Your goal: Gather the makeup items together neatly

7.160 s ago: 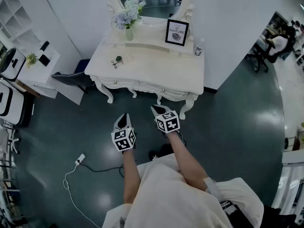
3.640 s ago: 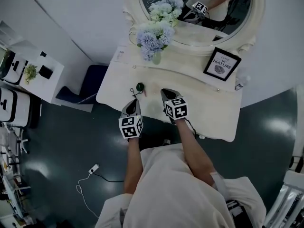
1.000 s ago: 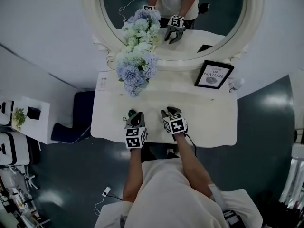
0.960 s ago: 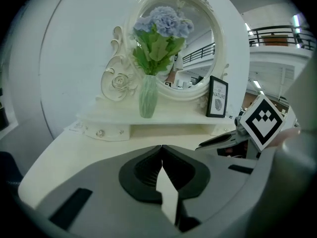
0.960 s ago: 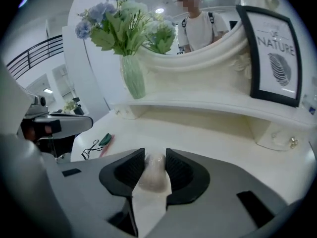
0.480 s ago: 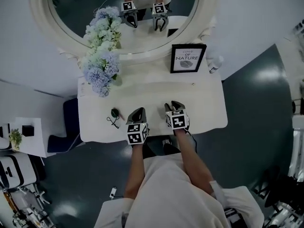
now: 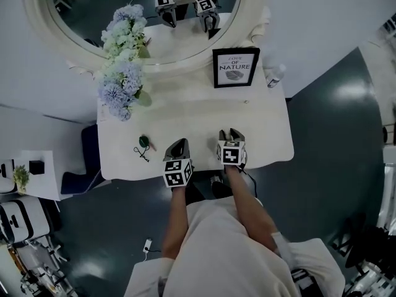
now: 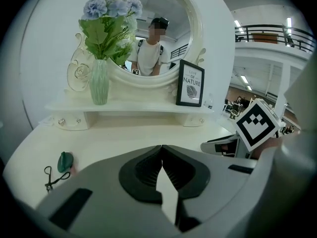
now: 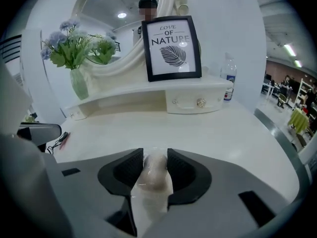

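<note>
On the white worktop (image 7: 260, 135), toward its left end, lie a small green item (image 7: 143, 142), a curler (image 7: 140, 154) just beside it and a thin red stick (image 9: 65, 134) close by. At the back a raised shelf (image 9: 124, 100) with small knobbed drawers carries a green glass vase (image 8: 99, 81) of blue and white flowers (image 7: 120, 82), a black-framed leaf print (image 7: 235, 68) and, at the right end, a clear bottle (image 7: 275, 75). Behind them an oval mirror (image 7: 86, 11) in a carved white frame stands against a white wall and reflects both claws and the person.

The left claw (image 8: 162, 148) hovers over the front edge, well right of the green item. Its jaws meet at the tips with nothing between them. The right claw (image 9: 155, 153) hangs beside it over bare surface, near the middle of the front edge, and its jaws have just been opening. A pale packet (image 9: 154, 175) in clear wrap sits between the pads, which touch it on both sides.

Round the worktop the floor (image 7: 334, 135) is dark, glossy teal. A white shelf unit (image 7: 37, 172) stands off to the left. The left gripper view shows a railed upper gallery (image 8: 277, 33) and ceiling strip lights beyond the worktop's right end, and the right gripper view shows an open hall with desks far off at the right.
</note>
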Demonstrator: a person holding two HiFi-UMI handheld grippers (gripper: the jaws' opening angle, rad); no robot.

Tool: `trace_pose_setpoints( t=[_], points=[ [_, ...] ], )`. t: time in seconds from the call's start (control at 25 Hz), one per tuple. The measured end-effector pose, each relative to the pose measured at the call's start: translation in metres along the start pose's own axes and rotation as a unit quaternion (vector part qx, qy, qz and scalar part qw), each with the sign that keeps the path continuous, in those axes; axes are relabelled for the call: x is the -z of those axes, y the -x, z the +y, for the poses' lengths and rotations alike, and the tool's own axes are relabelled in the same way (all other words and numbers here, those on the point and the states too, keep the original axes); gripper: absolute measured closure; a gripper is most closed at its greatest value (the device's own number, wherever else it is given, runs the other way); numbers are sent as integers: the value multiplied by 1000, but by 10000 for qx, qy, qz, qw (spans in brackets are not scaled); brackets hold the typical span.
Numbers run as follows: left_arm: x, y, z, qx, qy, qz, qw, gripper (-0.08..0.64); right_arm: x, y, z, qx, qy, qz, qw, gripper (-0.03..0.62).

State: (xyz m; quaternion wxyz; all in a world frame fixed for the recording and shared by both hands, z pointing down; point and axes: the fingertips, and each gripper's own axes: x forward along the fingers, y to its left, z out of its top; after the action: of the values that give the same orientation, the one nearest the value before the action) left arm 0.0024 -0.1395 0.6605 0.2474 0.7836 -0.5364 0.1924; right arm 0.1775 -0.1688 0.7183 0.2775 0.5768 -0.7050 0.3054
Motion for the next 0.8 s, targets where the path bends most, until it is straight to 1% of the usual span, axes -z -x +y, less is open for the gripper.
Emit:
trace_pose_setpoints(
  t=[0.08, 0.12, 0.16, 0.28, 0.48, 0.64, 0.8],
  points=[
    [2, 3, 1, -54, 33, 0, 10000, 545, -2, 0, 2, -69, 35, -24, 10000, 392],
    [2, 5, 1, -79, 49, -3, 10000, 545, -4, 2, 4, -111, 38, -52, 9999, 360],
    [2, 7, 1, -99, 58, -8, 9999, 545, -7, 4, 6, -147, 25, -93, 9998, 353],
    [1, 11, 0, -145, 88, -24, 9999, 545, -12, 11, 7, -175, 41, -207, 9996, 353],
    [3, 24, 4, -298, 129, -115, 9994, 545, -34, 31, 17, -226, 365, -650, 9970, 353],
    [8, 37, 21, -525, 227, -194, 9982, 545, -61, 37, 49, -555, 679, -1022, 9909, 353],
    [16, 53, 45, -741, 379, -204, 9963, 545, -59, 33, 92, -1030, 932, -999, 9852, 360]
  ],
)
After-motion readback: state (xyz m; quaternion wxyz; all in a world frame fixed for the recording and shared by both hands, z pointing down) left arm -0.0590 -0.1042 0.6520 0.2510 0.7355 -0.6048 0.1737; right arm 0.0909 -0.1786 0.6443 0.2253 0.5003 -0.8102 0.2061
